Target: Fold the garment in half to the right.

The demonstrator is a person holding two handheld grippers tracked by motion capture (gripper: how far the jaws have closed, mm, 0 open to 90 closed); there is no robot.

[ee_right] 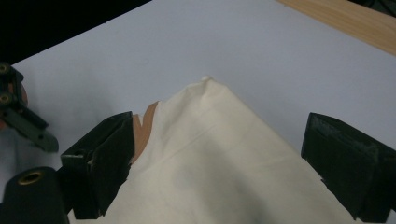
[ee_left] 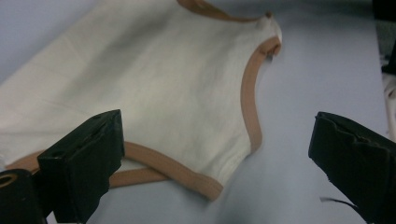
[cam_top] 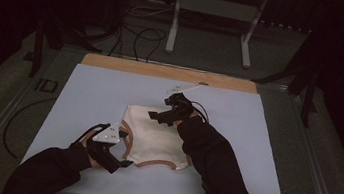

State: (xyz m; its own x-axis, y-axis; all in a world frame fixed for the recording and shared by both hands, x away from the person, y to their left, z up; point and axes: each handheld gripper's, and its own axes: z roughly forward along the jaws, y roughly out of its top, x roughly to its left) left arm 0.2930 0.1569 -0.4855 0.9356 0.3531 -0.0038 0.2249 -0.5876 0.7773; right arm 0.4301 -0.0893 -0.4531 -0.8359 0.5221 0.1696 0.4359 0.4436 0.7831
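Observation:
A cream sleeveless garment (cam_top: 156,143) with tan-brown trim lies flat on the pale blue mat (cam_top: 90,91). My left gripper (cam_top: 119,155) sits at the garment's near left corner, jaws wide open, with the trimmed edge (ee_left: 161,163) between and ahead of them. My right gripper (cam_top: 157,117) hovers over the garment's far edge, jaws also wide open, straddling a raised fold of cream cloth (ee_right: 219,140). A strip of tan trim (ee_right: 145,123) shows beside its left jaw. Neither gripper holds the cloth.
The mat covers a wooden table whose bare edge (cam_top: 168,71) runs along the far side. A small white object (cam_top: 184,87) lies near that edge. Cables and a metal frame (cam_top: 215,22) stand on the floor beyond.

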